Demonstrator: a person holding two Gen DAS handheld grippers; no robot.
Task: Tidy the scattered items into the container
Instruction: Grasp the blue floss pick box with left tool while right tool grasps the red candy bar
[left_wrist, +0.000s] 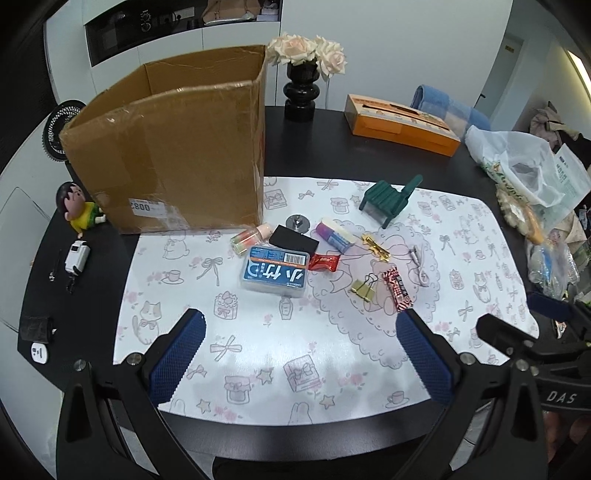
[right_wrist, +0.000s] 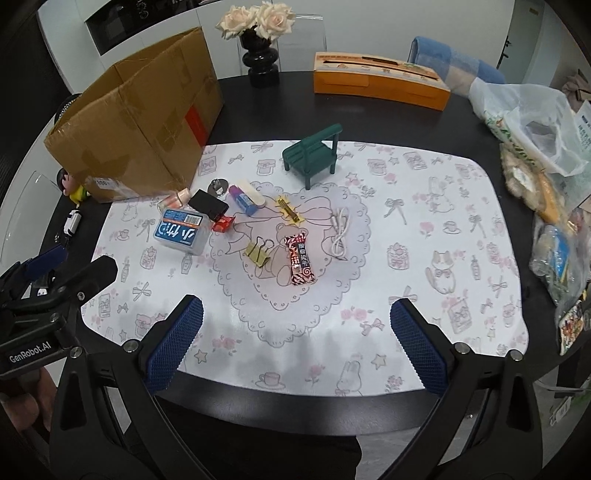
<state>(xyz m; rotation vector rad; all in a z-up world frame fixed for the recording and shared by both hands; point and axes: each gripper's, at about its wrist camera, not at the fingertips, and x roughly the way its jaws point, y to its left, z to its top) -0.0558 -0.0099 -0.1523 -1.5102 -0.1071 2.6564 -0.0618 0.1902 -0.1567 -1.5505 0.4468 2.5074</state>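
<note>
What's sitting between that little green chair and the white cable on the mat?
Only bare mat lies between the green chair and the white cable; the right wrist view shows this best.

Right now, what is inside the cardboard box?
The cardboard box stands open-topped. The left wrist view shows only bare inner walls near the rim. Its front wall hides the floor, so any contents are unseen. The right wrist view shows only its outside.

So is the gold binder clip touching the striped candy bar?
Apart. The right wrist view shows bare mat between the binder clip and the candy bar; the left wrist view shows the same gap.
</note>
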